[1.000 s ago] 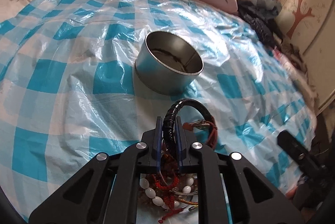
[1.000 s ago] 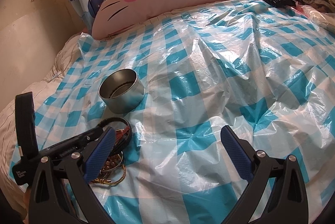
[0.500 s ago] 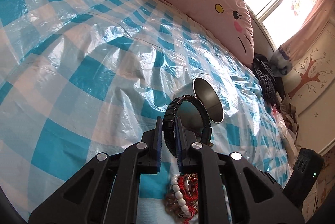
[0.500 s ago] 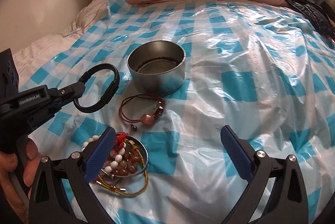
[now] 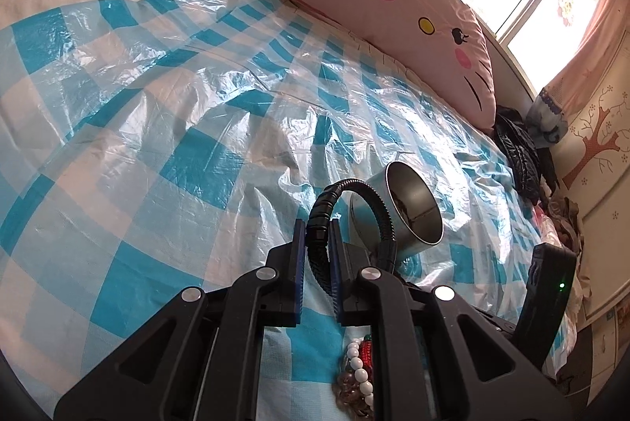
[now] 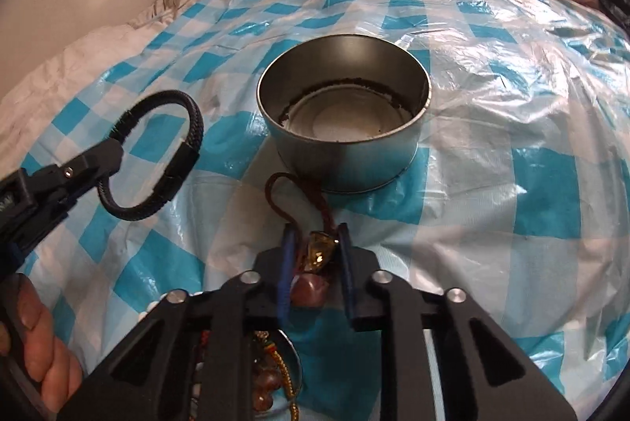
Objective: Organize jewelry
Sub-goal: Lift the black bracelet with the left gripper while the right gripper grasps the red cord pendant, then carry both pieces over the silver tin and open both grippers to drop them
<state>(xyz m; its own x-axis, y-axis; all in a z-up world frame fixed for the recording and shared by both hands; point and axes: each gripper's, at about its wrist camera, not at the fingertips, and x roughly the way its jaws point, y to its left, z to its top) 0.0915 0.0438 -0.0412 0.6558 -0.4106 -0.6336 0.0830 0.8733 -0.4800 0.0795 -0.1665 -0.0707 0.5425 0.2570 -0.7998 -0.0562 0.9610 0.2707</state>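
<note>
My left gripper (image 5: 317, 224) is shut on a black braided bracelet (image 5: 378, 208) and holds it upright above the checked sheet, left of the round metal tin (image 5: 409, 192). The right wrist view shows the same bracelet (image 6: 193, 129) hanging in the left gripper (image 6: 114, 149), apart from the empty tin (image 6: 346, 165). My right gripper (image 6: 315, 236) is down on the sheet just in front of the tin. Its jaws are closing on a brown-cord necklace with an amber pendant (image 6: 321, 249), which fills the gap between the pads.
A heap of beaded bracelets (image 5: 360, 369) lies under both grippers, partly in a small round dish (image 6: 293, 362). A pink cat-face pillow (image 5: 393, 11) lies at the bed's head. Dark clothes (image 5: 516, 153) are piled at the right edge. A hand (image 6: 39, 354) holds the left gripper.
The right gripper dropped toward the sheet and closed from wide open around the pendant necklace. The left gripper lifted the black bracelet off the heap, swung left and rolled.
</note>
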